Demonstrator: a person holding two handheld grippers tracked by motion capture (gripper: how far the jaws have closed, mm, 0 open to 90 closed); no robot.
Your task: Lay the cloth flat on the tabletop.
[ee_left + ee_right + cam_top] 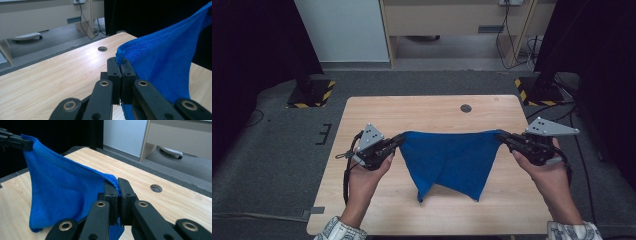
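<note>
The left gripper (pixel 401 138) is clenching one top corner of a blue cloth (pixel 451 160), and the right gripper (pixel 502 136) is clenching the opposite top corner, so the cloth is hanging stretched between them above the wooden table (pixel 422 112). In the left gripper view, the two black jaws are sitting pressed together with the stitched hem of the blue cloth (pixel 162 57) pinched at their tips, the fabric running off to the right and sloping upward. In the right gripper view, the jaws are likewise pressing together on the cloth's edge (pixel 62 192), and the fabric is spreading away to the left toward the left gripper (pixel 15 141), which is gripping the far corner at the top left of that view.

From the high view, the person's hands are coming in from the bottom, each wrapping around a gripper body, with patterned sleeves showing at the lower edge. The cloth's top edge is sagging slightly between the two grippers, and its lower part is folding into two points that are reaching down near the table's front half; whether they are touching the wood is hard to tell.

Farther back, a small round hole (pixel 466 108) is sitting in the tabletop near its far edge. Beyond the table, grey carpet is covering the floor, and two stand bases with yellow-black striped edges (pixel 312 92) are standing at the left and right
</note>
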